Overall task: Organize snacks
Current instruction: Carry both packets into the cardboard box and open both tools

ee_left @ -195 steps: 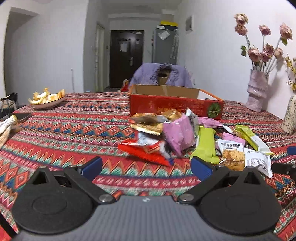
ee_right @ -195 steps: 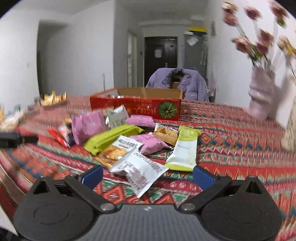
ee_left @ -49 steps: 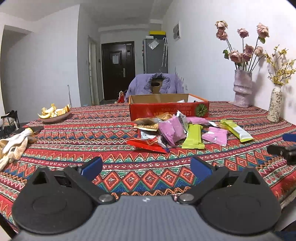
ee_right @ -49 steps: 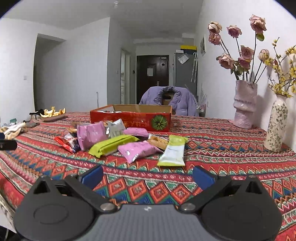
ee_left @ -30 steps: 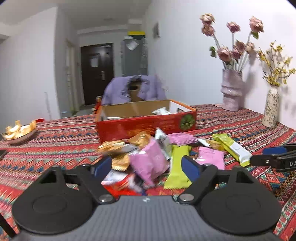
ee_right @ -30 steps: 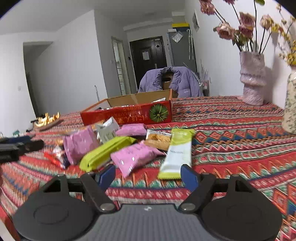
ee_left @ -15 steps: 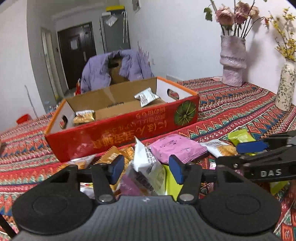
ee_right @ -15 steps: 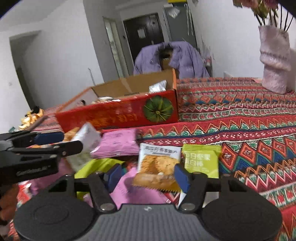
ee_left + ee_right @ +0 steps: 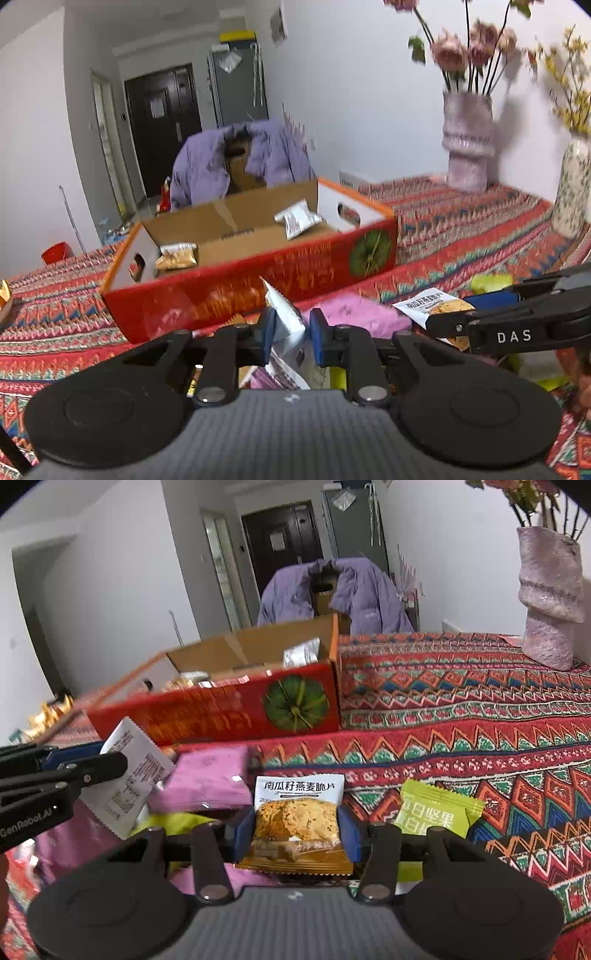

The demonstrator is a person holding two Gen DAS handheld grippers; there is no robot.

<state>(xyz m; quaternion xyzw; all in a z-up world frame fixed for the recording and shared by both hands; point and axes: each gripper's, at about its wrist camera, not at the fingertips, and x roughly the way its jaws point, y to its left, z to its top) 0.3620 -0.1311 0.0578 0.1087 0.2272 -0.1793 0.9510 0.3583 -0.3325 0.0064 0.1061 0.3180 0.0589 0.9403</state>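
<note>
My left gripper (image 9: 291, 334) is shut on a white foil snack packet (image 9: 284, 314), which stands upright between its blue pads, just in front of the red cardboard box (image 9: 251, 288). The right wrist view shows that packet (image 9: 129, 775) raised above the pile. My right gripper (image 9: 295, 834) is closing its jaws on a white and orange cookie packet (image 9: 297, 816), with both pads touching its sides. A pink packet (image 9: 210, 779) and a green packet (image 9: 436, 808) lie beside it on the patterned tablecloth (image 9: 461, 720). The open box holds two packets (image 9: 297, 218).
Two vases (image 9: 467, 144) with flowers stand at the right by the wall. A purple jacket (image 9: 240, 155) hangs on a chair behind the box. More wrappers lie under and left of my left gripper. The two grippers are close, side by side.
Both grippers moved forward into the snack pile and narrowed their jaws. The left one shut on the white packet and the right one came around the cookie packet.
</note>
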